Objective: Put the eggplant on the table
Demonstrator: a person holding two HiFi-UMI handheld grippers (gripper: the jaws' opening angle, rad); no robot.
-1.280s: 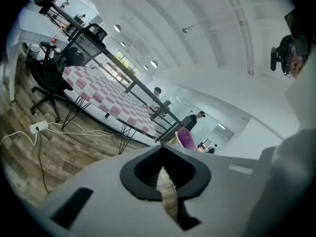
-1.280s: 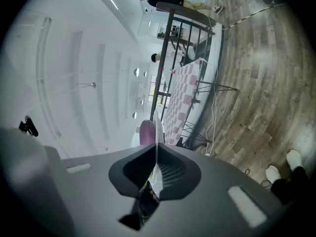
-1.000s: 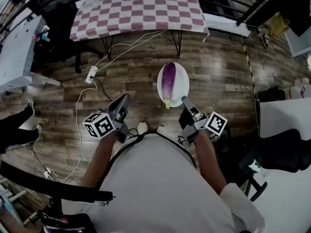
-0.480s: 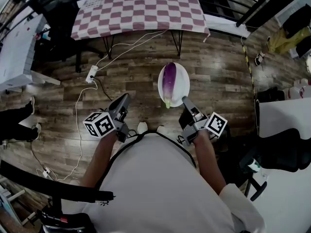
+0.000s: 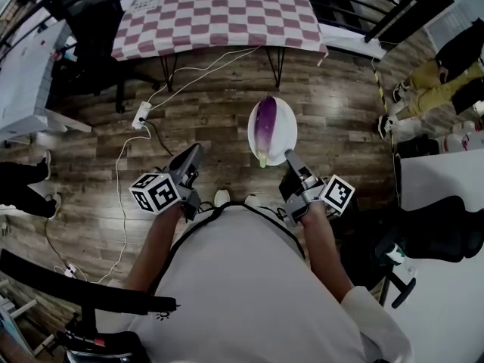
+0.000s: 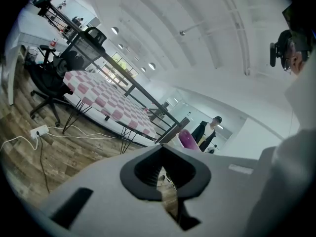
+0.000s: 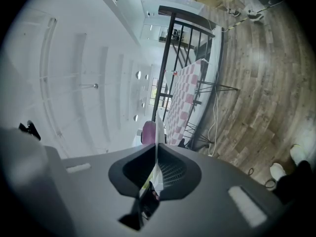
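A purple eggplant [image 5: 264, 125] lies on a white oval plate [image 5: 283, 123] held in the air above the wooden floor. My right gripper [image 5: 288, 157] is shut on the plate's near rim. In the right gripper view the plate [image 7: 157, 132] stands edge-on between the shut jaws of that gripper [image 7: 157, 146], with the eggplant [image 7: 147, 132] to its left. My left gripper [image 5: 194, 154] is left of the plate, apart from it and shut on nothing. In the left gripper view the eggplant [image 6: 186, 138] shows beyond that gripper [image 6: 161, 146]. The table [image 5: 215, 13] with a pink checked cloth stands ahead.
A power strip [image 5: 142, 115] and white cables lie on the floor left of the plate. A black office chair [image 5: 83, 10] and a white desk [image 5: 23, 82] are at the far left. A person's legs [image 5: 439, 78] show at the right, another's [image 5: 19, 187] at the left.
A person in yellow trousers has walked into view at the right edge. Both grippers and the plate with the eggplant have barely moved.
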